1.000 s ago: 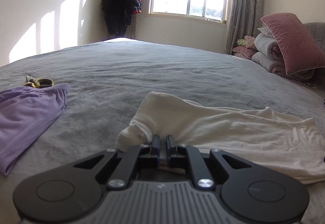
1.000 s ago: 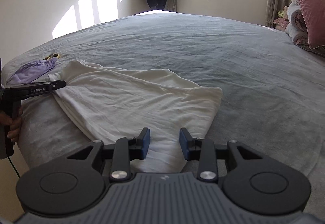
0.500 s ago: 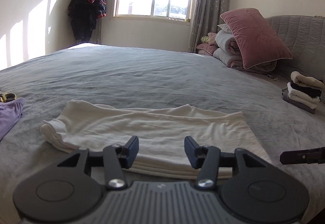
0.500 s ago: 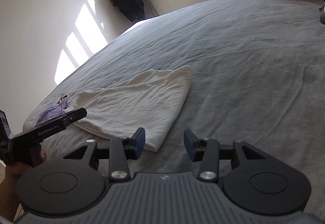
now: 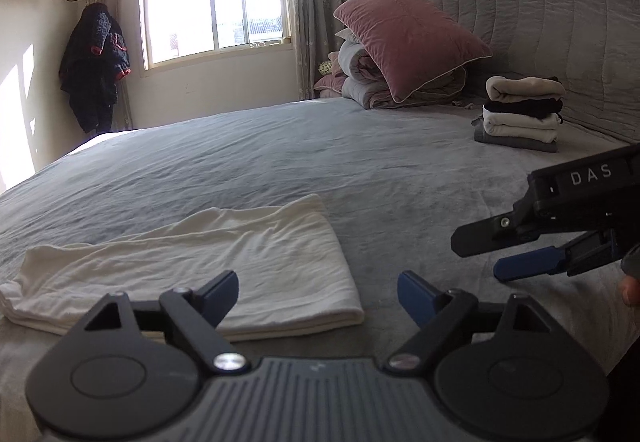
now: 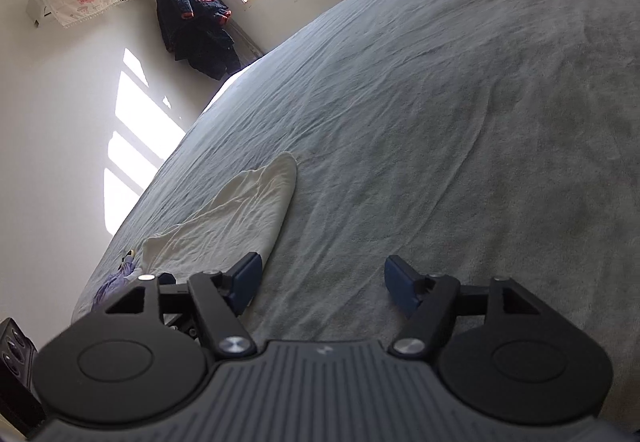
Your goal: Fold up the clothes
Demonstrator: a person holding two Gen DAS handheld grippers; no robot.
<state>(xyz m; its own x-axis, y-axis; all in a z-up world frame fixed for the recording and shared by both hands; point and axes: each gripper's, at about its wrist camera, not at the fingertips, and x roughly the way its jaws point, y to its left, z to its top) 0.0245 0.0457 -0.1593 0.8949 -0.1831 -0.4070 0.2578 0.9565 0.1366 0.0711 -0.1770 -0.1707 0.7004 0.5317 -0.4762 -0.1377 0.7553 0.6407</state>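
A folded cream garment [image 5: 192, 262] lies flat on the grey bed, at lower left in the left wrist view. My left gripper [image 5: 318, 292] hovers just past its right end, jaws opening, nothing between them. The right gripper [image 5: 480, 256] enters that view from the right edge, over bare bedding. In the right wrist view the same cream garment [image 6: 236, 217] lies to the left, and my right gripper [image 6: 322, 282] has its jaws opening over the bedspread, holding nothing. Its left finger [image 6: 248, 278] sits by the garment's near corner.
A stack of folded clothes [image 5: 520, 113] stands near the headboard [image 5: 560, 33], with a pink pillow [image 5: 404, 37] on rolled quilts beside it. A purple garment [image 6: 114, 284] lies at the bed's near left edge. Dark coats [image 5: 96, 69] hang by the window.
Both grippers let go of the cream garment and opened wide. Both swung to the right along the bed, and the right gripper's view rolled; the headboard and clothes stack came into sight.
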